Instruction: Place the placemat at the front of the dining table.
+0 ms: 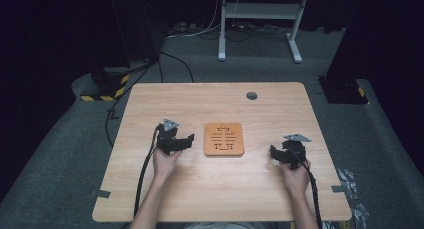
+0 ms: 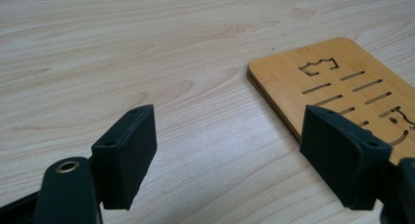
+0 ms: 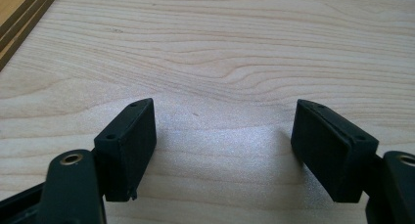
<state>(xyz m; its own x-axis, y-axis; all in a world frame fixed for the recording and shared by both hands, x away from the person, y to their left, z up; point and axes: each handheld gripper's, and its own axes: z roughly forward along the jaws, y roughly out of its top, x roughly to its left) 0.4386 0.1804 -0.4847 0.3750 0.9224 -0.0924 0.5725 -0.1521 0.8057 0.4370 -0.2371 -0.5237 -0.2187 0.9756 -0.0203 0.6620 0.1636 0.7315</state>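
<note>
In the high view, a light wooden table (image 1: 200, 189) stands on a grey floor, and a person's two forearms come in from the bottom edge. An orange-brown wooden board (image 1: 224, 139) with cut slots lies flat near the middle of the table. The left tool (image 1: 186, 141) is just beside the left edge of the board and points toward it. The right tool (image 1: 274, 154) is on the other side of the board, near it but clearly apart. A small round hole (image 1: 251, 95) is in the table top near the far edge.

In the left gripper view, the left tool (image 2: 227, 148) has its two black jaws wide apart, with nothing between them except bare table (image 2: 122, 48). The board (image 2: 342, 82) lies ahead on the right, and the right jaw covers a part of its near edge. I cannot tell if the jaw touches the board.

In the right gripper view, the right tool (image 3: 222, 145) is also spread wide open over bare table (image 3: 244, 48). A corner of the board (image 3: 19, 9) appears at the upper left, well apart from the jaws.
</note>
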